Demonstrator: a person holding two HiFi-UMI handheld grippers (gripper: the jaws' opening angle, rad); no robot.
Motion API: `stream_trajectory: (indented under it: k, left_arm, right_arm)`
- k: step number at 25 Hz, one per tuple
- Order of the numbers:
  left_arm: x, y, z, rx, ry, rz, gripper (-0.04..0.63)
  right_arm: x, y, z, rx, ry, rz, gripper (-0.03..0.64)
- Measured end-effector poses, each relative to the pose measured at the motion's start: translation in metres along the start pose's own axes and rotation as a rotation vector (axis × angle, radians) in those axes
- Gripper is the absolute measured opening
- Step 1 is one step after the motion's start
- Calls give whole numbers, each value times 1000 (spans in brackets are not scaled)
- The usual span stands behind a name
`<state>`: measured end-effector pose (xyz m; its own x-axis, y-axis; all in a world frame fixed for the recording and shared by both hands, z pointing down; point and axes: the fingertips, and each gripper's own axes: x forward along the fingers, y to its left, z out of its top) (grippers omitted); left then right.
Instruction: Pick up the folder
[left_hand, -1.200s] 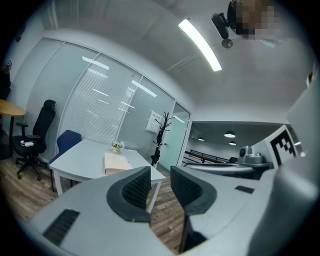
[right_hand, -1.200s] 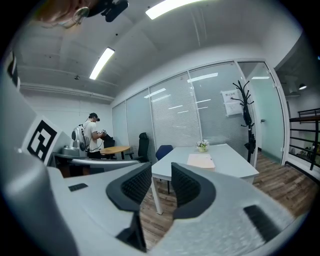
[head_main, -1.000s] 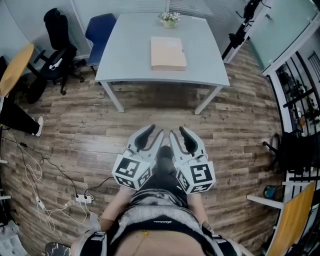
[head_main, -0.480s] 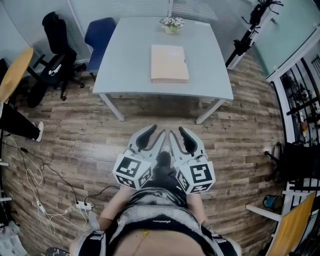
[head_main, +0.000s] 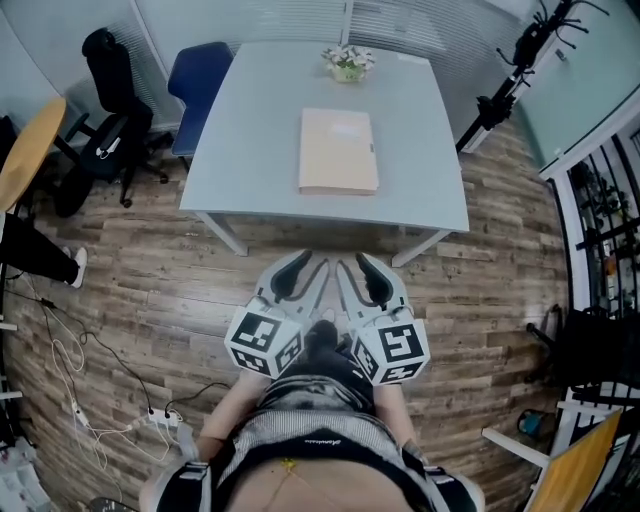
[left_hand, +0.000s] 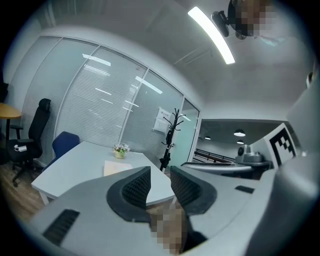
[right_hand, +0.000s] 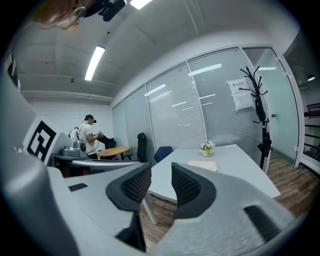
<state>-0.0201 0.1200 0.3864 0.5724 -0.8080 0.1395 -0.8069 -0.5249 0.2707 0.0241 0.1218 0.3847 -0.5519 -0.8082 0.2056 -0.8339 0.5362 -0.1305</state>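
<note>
I am holding the left gripper (head_main: 308, 270) and right gripper (head_main: 356, 270) slightly open, gripping nothing, near the table (head_main: 250, 140) carrying the folder (head_main: 338, 150).

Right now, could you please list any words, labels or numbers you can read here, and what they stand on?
Nothing here is legible.
Paper notice on the glass wall: too blurred to read.
Small print on the person's shirt: too small to read.
Marker cubes: square patterns only, no letters.
</note>
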Motion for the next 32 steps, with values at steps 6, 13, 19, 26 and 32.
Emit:
stream_trajectory:
  k: [6,13,19,26,32]
  left_arm:
    - [41,13,15,13,-4,28,97]
    - [96,21,25,23,-5,38,97]
    - [124,33,28,13,-16,58,97]
    - [148,46,35,30,-14,66,97]
    - [180,62,45,26,-14,32,97]
  right_arm:
    - [28,-32,17,2,-10,24,127]
    - [57,-81,31,1,-20,29,127]
    - [80,-106,37,-8,-24,47,129]
    - [98,-125,44,1,-30,41,132]
    - [124,-144,51,8,-32,15,132]
